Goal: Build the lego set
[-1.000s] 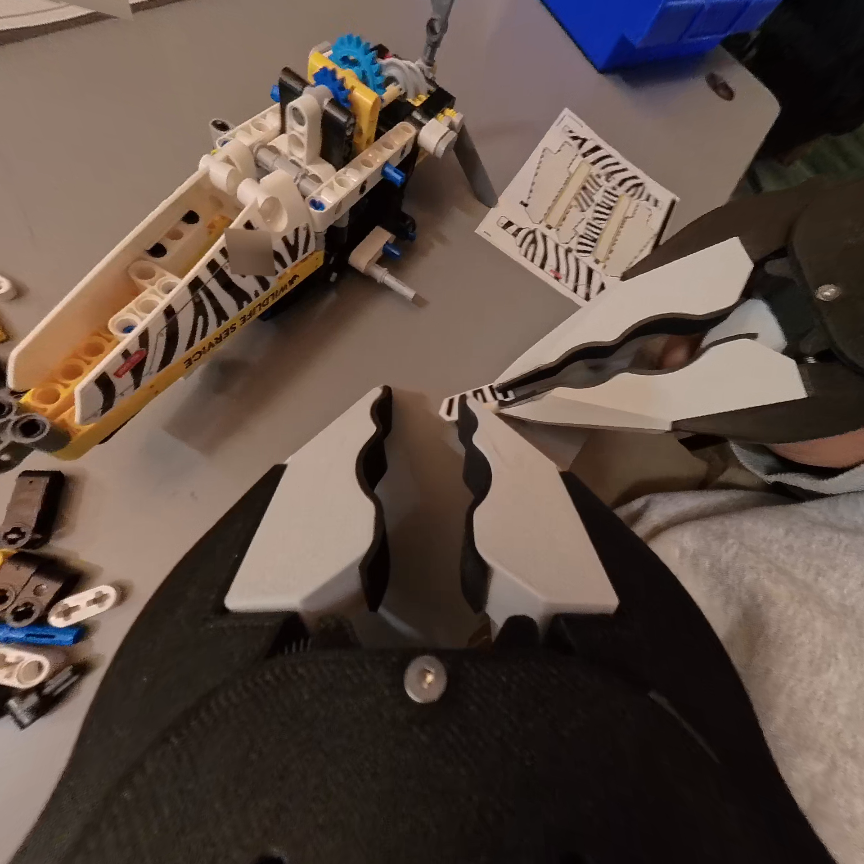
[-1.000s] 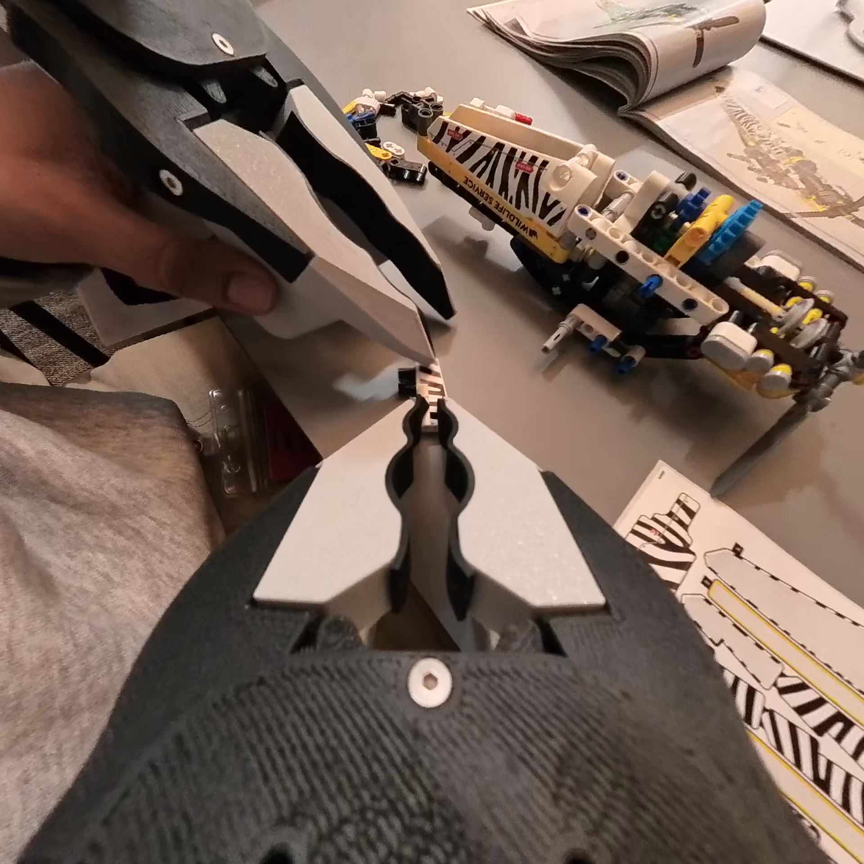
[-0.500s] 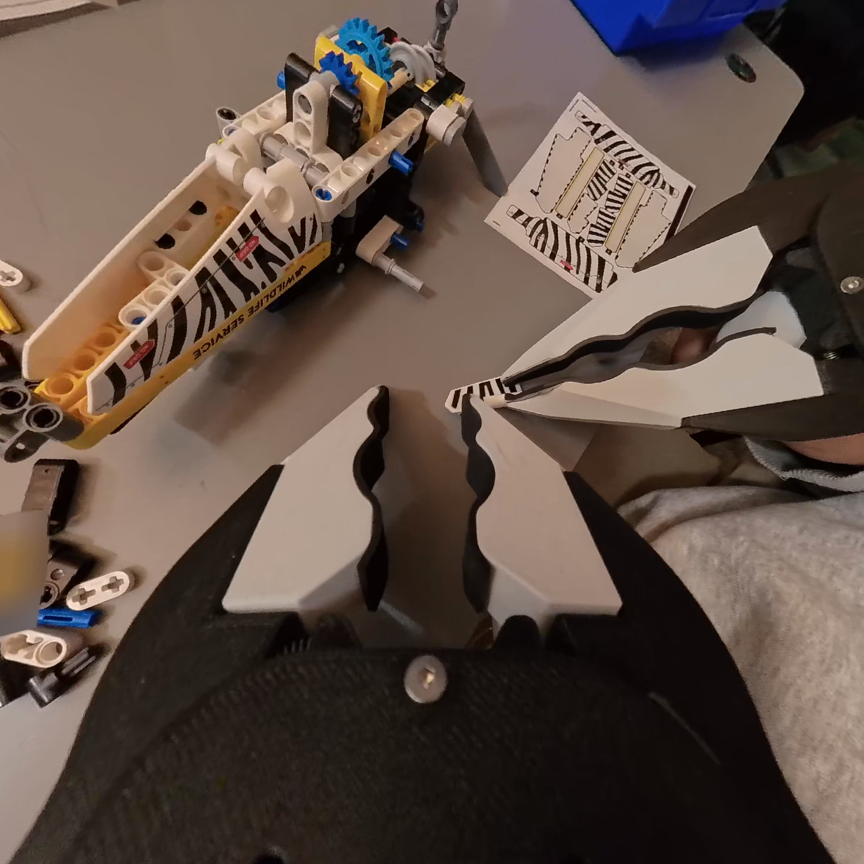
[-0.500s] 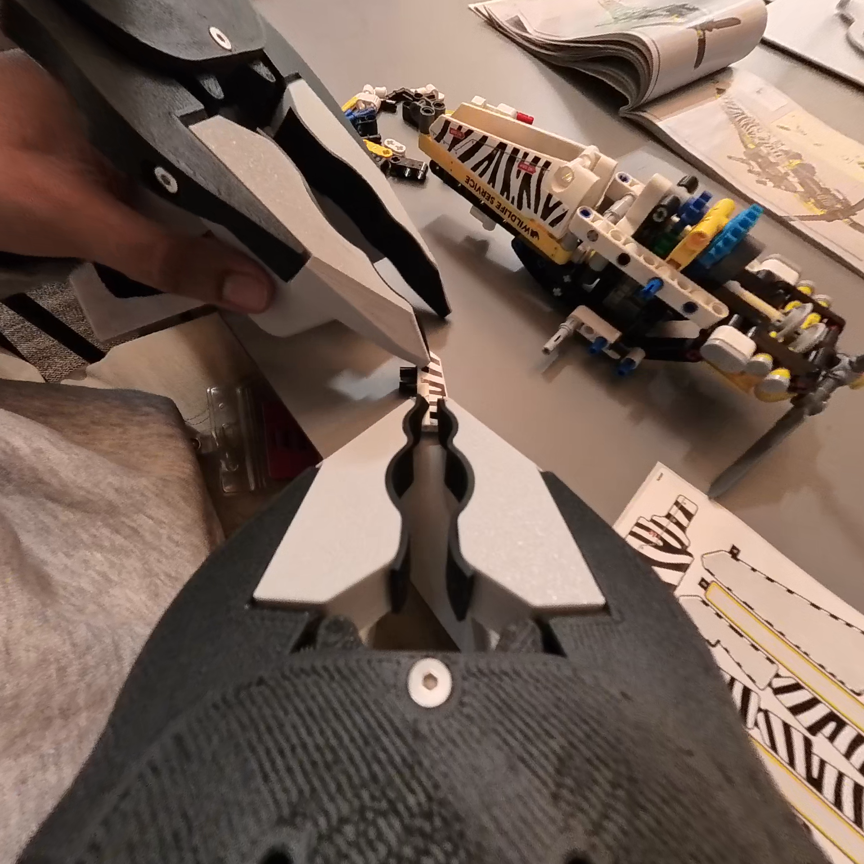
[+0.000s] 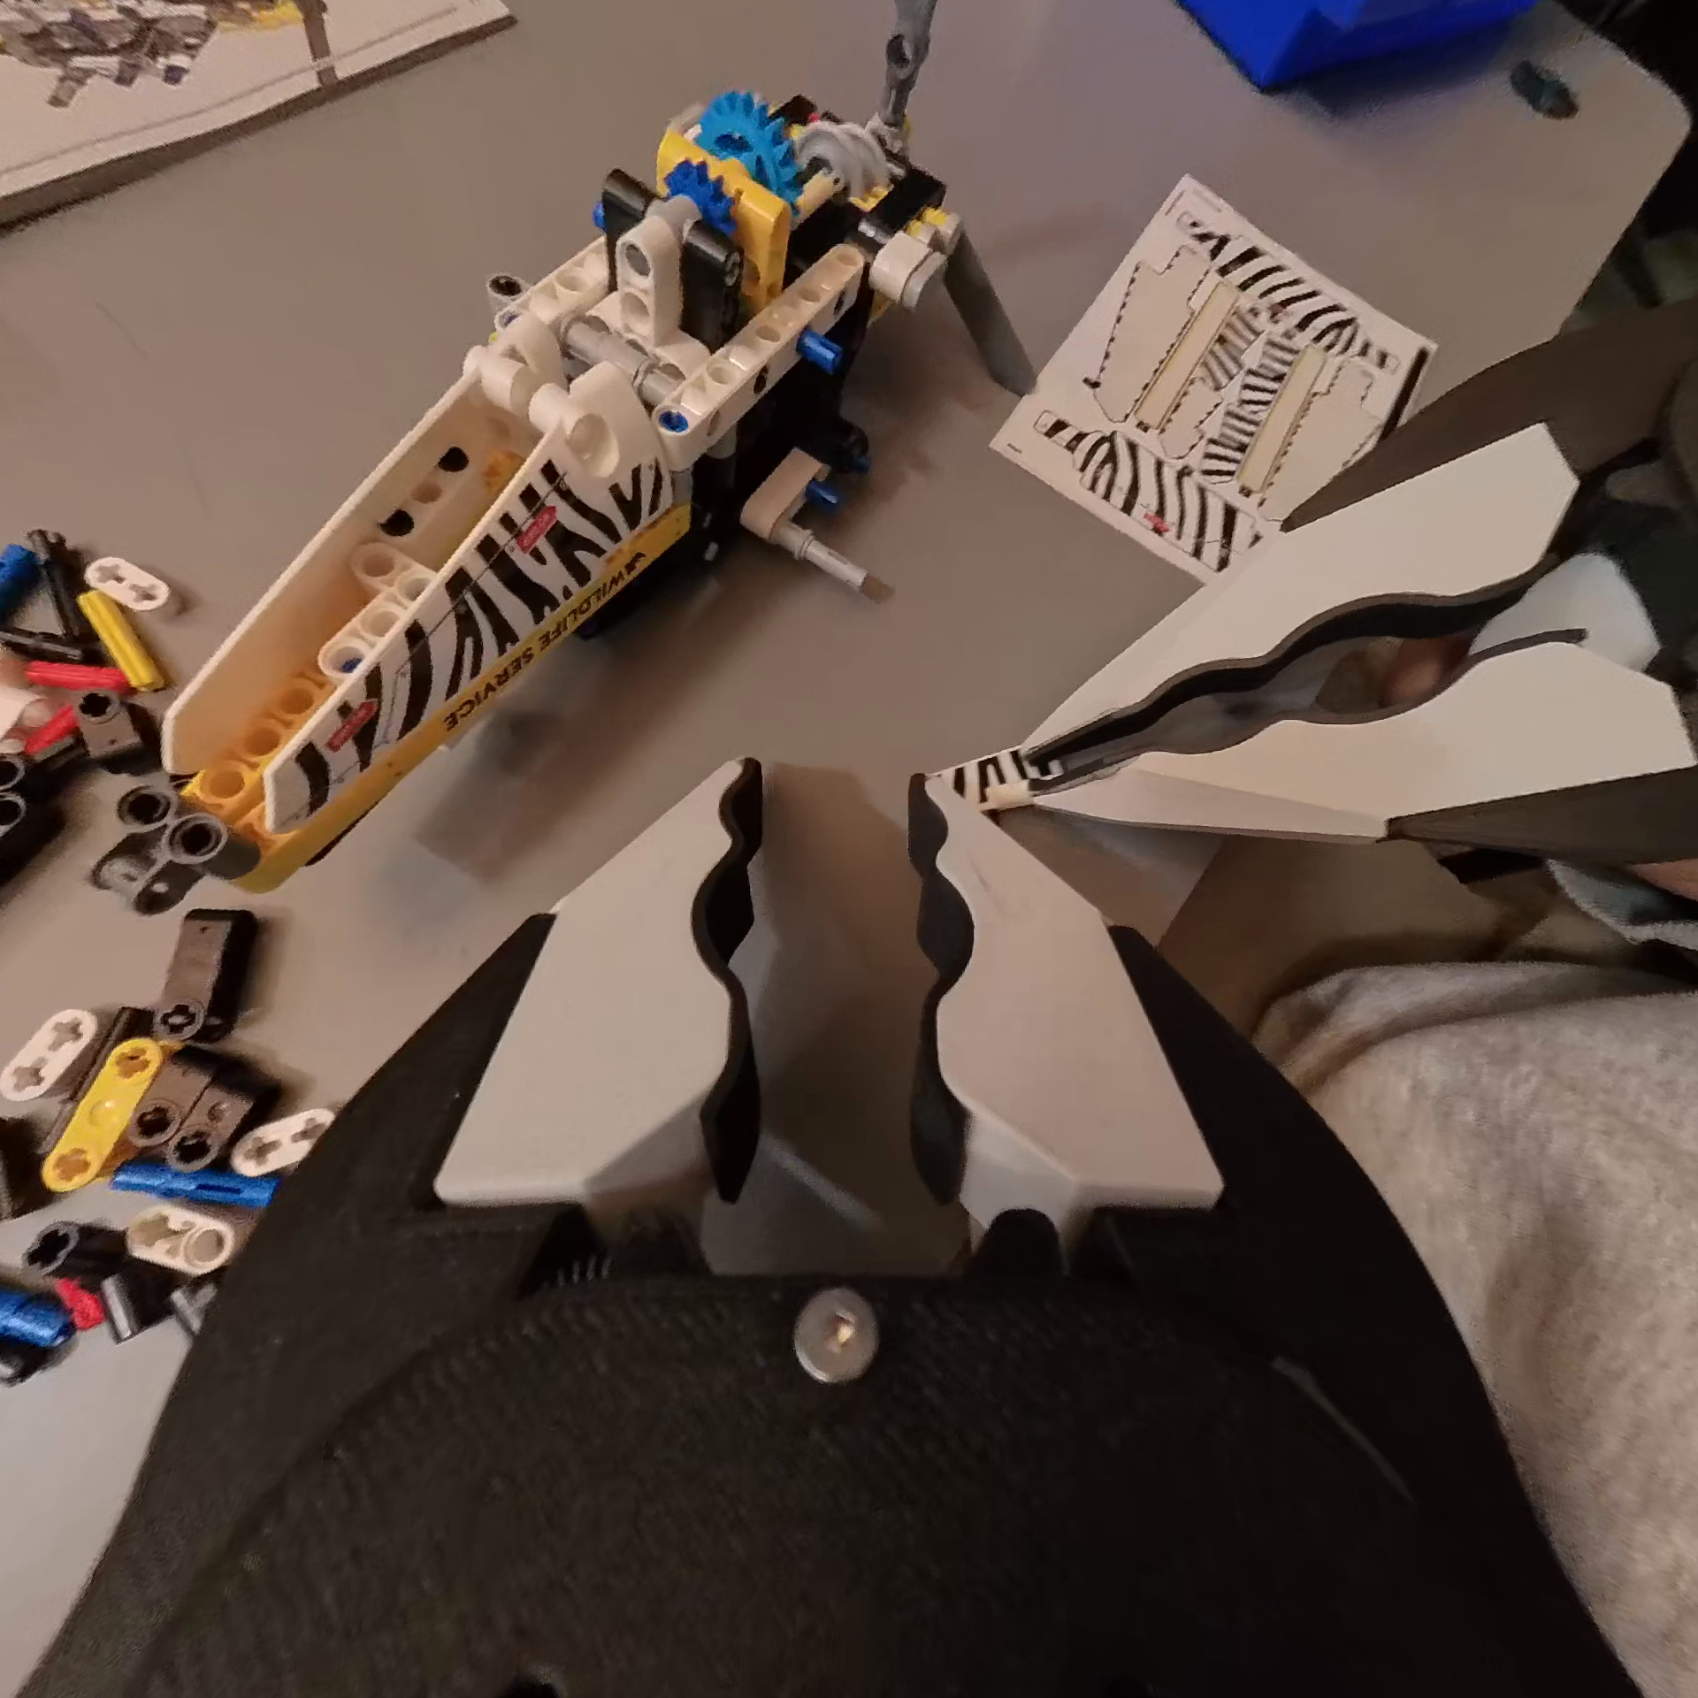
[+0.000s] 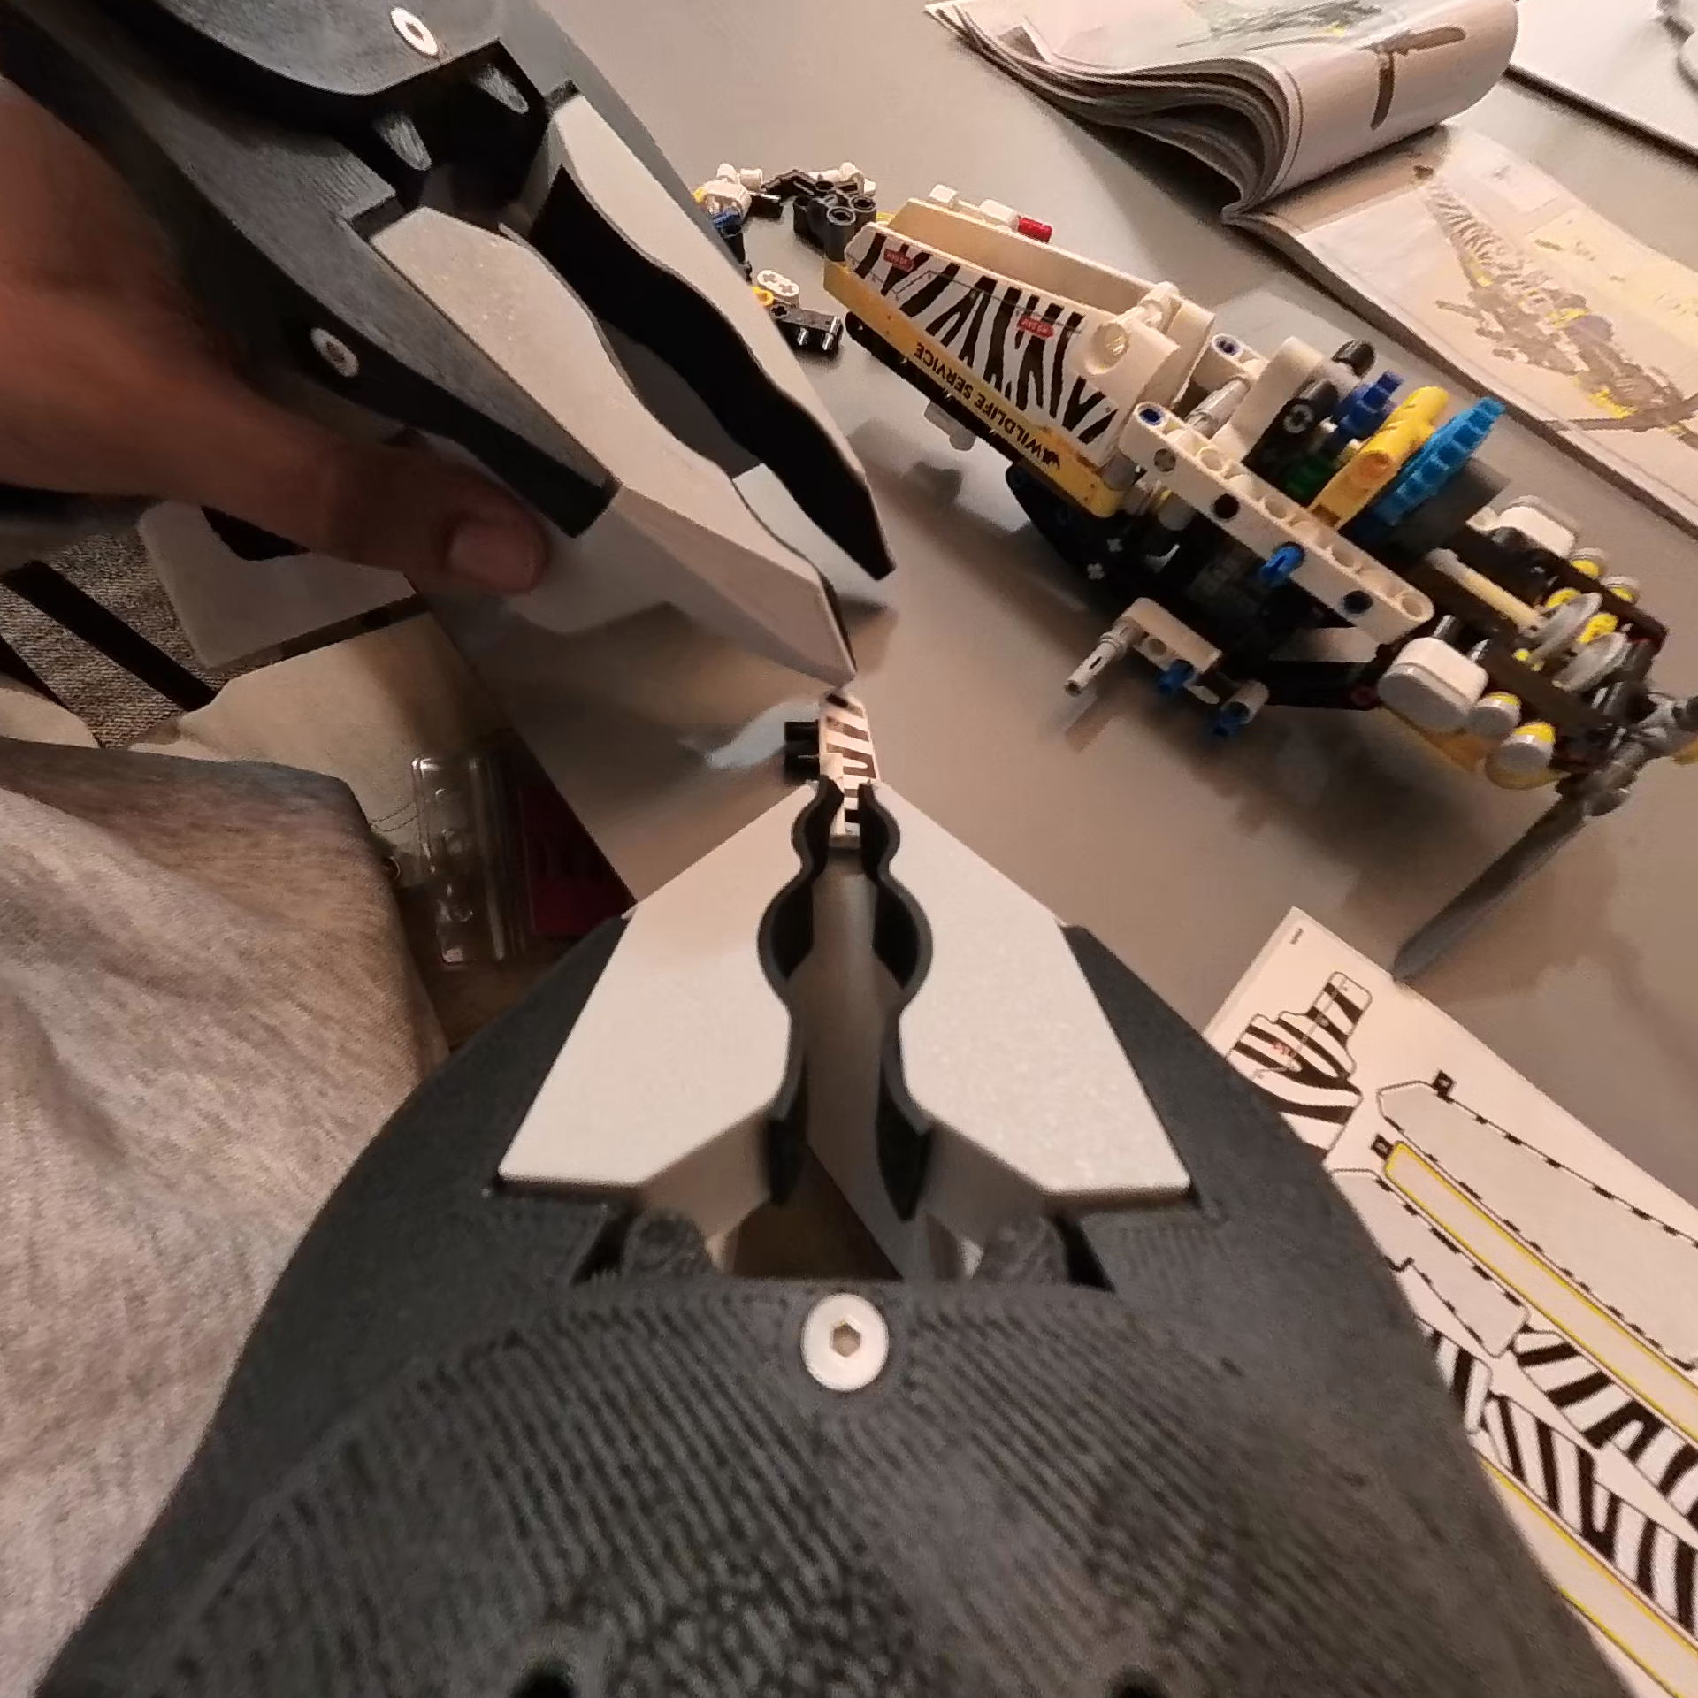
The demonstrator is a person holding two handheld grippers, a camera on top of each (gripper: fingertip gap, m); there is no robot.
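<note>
In the right wrist view the right gripper (image 6: 850,809) sits at frame centre with its fingers pressed together on a small zebra-striped piece (image 6: 850,749); only the part of the piece that pokes beyond the tips shows, and whether it is a sticker or a thin panel cannot be told. The left gripper (image 5: 834,799) fills the lower half of its own view, its fingers standing apart with nothing between them (one tip lies just beside the striped piece). A hand (image 6: 230,441) grips it at the upper left of the right wrist view, partly cut by the frame edge.

The lego model (image 5: 570,496), white and yellow with zebra stripes, rests on the grey table (image 5: 276,322) in the upper middle. A sticker sheet (image 5: 1213,386) lies at the upper right. Loose parts (image 5: 119,1084) crowd the left edge, some cropped or blurred. An instruction booklet (image 6: 1286,101) is cut off at the top of the right wrist view.
</note>
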